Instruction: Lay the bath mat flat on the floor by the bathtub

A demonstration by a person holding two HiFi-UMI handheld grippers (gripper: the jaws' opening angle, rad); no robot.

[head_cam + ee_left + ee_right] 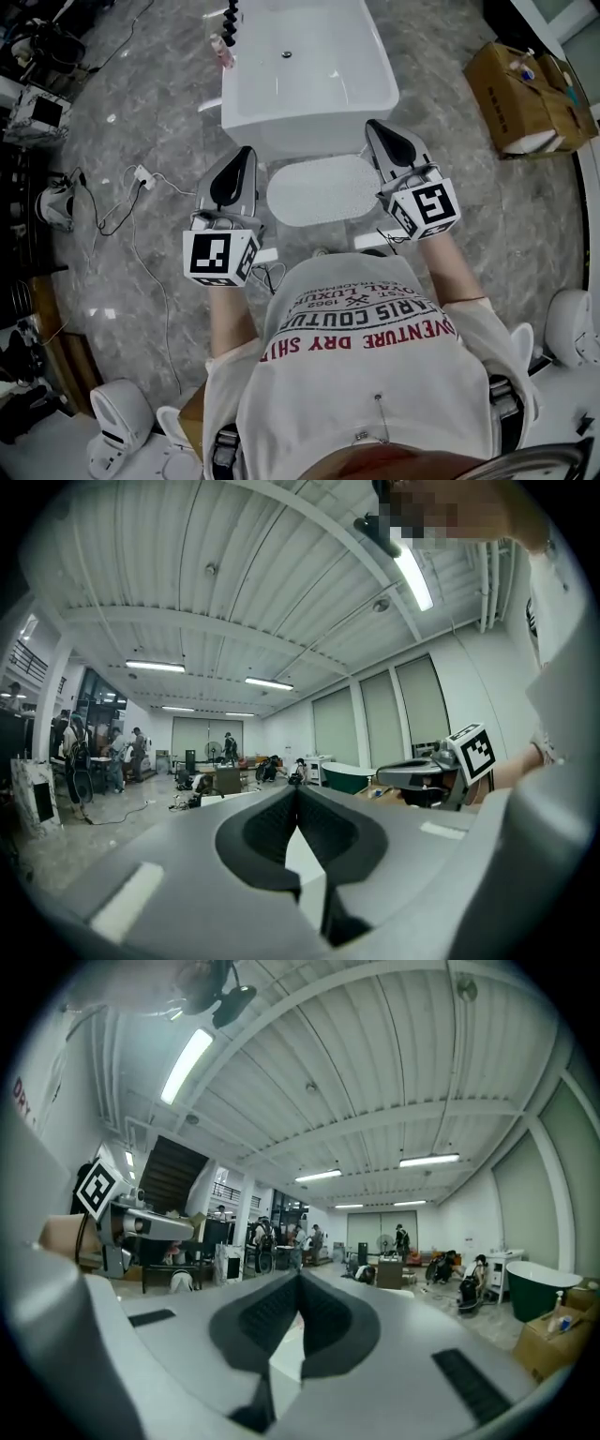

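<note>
The white oval bath mat (pixel 323 190) lies flat on the grey marble floor, right against the near side of the white bathtub (pixel 309 75). My left gripper (pixel 247 150) is held up in the air to the left of the mat, jaws shut with nothing between them. To the mat's right my right gripper (pixel 372 124) is also raised, shut and empty. In the left gripper view the left gripper (pixel 297 789) points level across the hall, and the right gripper (pixel 300 1274) does the same in the right gripper view. Neither gripper view shows the mat.
An open cardboard box (pixel 525 94) stands on the floor at the far right. Cables and a power strip (pixel 141 176) trail over the floor on the left. White round devices sit at lower left (pixel 117 412) and right (pixel 572 323). Bottles (pixel 223 47) stand by the tub's left end.
</note>
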